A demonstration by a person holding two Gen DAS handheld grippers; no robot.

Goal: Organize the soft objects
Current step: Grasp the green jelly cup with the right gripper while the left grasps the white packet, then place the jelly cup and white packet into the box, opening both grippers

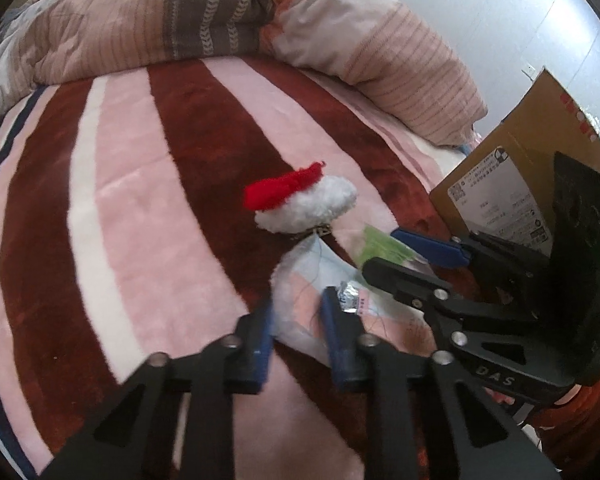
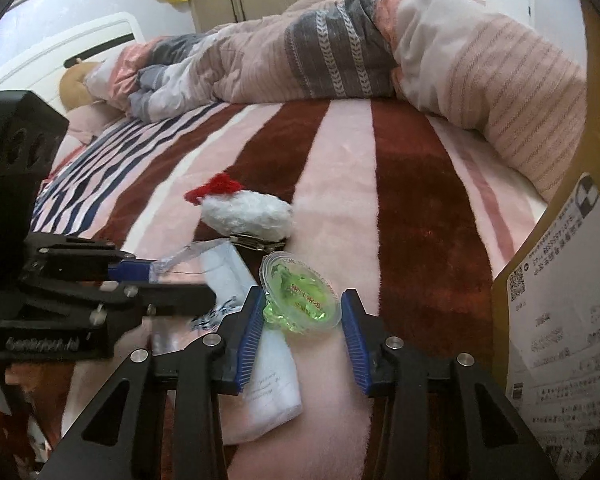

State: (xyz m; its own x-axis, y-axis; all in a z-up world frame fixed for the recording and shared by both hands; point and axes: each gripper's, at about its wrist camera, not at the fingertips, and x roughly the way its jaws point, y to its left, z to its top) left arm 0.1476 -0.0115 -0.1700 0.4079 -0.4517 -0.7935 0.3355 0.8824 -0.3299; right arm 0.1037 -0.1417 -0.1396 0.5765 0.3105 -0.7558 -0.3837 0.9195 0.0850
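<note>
Green jelly cup [image 2: 300,300] between open right gripper [image 2: 302,332], on blanket [image 2: 412,208]

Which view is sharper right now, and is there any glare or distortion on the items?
Right wrist view: the clear plastic cup of green jelly is fairly sharp, with slight sheen on its lid; the striped blanket bows near the edges. Left wrist view: softer, the red-and-white plush toy is slightly blurred, and the white wall looks washed out.
</note>
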